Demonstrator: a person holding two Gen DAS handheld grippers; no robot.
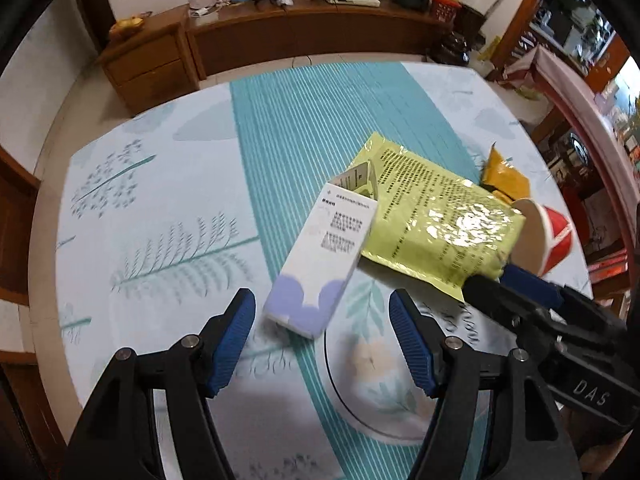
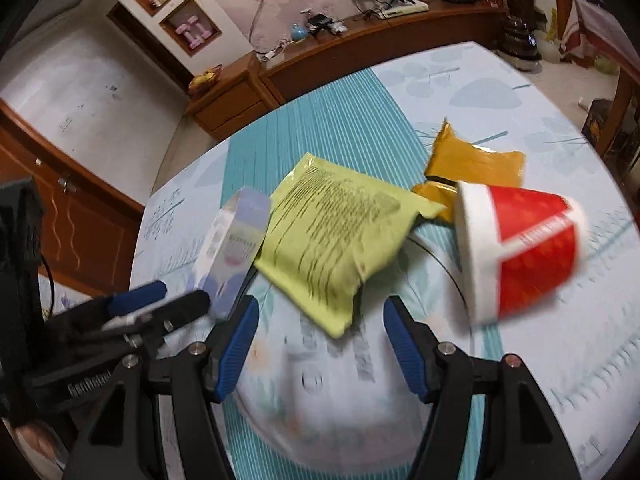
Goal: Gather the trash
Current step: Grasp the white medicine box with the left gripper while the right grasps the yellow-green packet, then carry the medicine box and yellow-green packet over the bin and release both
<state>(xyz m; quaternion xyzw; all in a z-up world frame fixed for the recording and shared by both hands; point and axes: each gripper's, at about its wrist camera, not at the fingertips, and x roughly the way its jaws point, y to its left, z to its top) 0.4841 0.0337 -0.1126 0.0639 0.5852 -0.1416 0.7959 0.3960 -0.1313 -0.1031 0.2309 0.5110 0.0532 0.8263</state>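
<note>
A white and lilac carton (image 1: 320,256) lies on the table just ahead of my open left gripper (image 1: 322,312). A yellow-green foil pouch (image 1: 436,216) lies to its right, with an orange packet (image 1: 506,178) and a tipped red and white paper cup (image 1: 548,236) behind it. In the right wrist view my right gripper (image 2: 318,322) is open, its tips level with the near corner of the pouch (image 2: 332,240). The cup (image 2: 524,248) lies on its side to the right, the orange packet (image 2: 476,164) behind, the carton (image 2: 236,240) to the left. Both grippers hold nothing.
The table wears a pale leaf-print cloth with a teal striped band (image 1: 320,120). A round ring outline (image 2: 452,268) shows under the cloth near me. A wooden sideboard (image 1: 312,28) with clutter stands beyond the table. My right gripper (image 1: 532,300) shows in the left wrist view.
</note>
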